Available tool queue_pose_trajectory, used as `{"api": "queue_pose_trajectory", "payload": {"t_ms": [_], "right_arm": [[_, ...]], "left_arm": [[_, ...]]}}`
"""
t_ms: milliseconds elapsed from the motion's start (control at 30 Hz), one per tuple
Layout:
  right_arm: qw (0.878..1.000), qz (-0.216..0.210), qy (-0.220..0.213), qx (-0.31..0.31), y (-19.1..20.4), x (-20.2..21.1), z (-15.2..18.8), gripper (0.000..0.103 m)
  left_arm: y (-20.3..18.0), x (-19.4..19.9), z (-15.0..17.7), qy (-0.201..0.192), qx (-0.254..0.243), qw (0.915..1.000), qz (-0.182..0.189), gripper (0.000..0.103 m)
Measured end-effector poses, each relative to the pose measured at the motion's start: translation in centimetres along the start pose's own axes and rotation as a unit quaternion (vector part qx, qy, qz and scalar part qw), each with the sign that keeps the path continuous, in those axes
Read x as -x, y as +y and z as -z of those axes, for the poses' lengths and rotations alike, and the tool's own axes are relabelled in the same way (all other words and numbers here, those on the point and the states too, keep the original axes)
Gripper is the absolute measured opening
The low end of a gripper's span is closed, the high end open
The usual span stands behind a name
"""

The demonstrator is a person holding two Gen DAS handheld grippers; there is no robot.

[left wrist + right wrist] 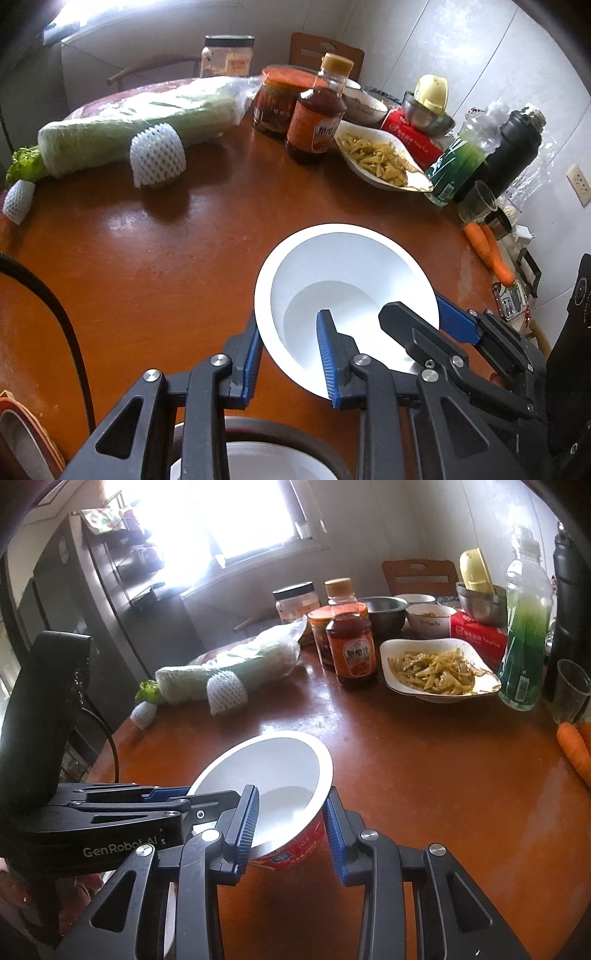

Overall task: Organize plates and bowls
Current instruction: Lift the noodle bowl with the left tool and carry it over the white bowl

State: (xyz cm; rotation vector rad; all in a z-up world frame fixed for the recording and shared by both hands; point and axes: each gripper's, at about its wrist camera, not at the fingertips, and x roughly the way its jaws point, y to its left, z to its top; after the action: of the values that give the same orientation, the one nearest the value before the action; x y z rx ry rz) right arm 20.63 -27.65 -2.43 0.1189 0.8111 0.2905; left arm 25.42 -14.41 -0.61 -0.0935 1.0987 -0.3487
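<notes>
Left wrist view: the left gripper (pixel 291 356) has its fingers clamped on the near rim of the white bowl (pixel 347 273), the bowl's wall between them; bare bench (pixel 166 240) lies open ahead and left.

Right wrist view: the right gripper (pixel 291 821) pinches the bowl's (pixel 273 764) opposite rim, open bench ahead and right.

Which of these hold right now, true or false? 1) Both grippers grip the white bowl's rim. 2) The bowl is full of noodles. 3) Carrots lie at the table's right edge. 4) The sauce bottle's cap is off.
1) True: the left gripper and the right gripper each clamp the rim of the bowl.
2) False: it is empty.
3) True: the carrots lie at the right edge of the table.
4) False: the sauce bottle has its cap on.
</notes>
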Motion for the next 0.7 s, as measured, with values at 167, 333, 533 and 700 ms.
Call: {"api": "queue_pose_trajectory", "payload": {"t_ms": [167, 333, 533, 700], "right_arm": [[1.000, -0.004, -0.011, 0.008, 1.2, 1.1, 0.0, 0.037], [0.999, -0.009, -0.027, 0.022, 2.9, 2.8, -0.1, 0.038], [0.998, -0.019, -0.040, 0.036, 4.9, 4.1, 0.0, 0.038], [0.998, -0.028, -0.041, 0.047, 6.4, 4.8, 0.3, 0.038]], "left_arm": [[0.3, 2.0, 0.7, -0.017, 0.000, 0.9998, -0.002, 0.028], [1.1, 4.1, 1.7, -0.033, 0.006, 0.9994, 0.002, 0.028], [1.6, 6.4, 2.7, -0.054, 0.007, 0.9985, -0.007, 0.028], [2.3, 8.1, 3.8, -0.068, 0.015, 0.9975, -0.007, 0.028]]}}
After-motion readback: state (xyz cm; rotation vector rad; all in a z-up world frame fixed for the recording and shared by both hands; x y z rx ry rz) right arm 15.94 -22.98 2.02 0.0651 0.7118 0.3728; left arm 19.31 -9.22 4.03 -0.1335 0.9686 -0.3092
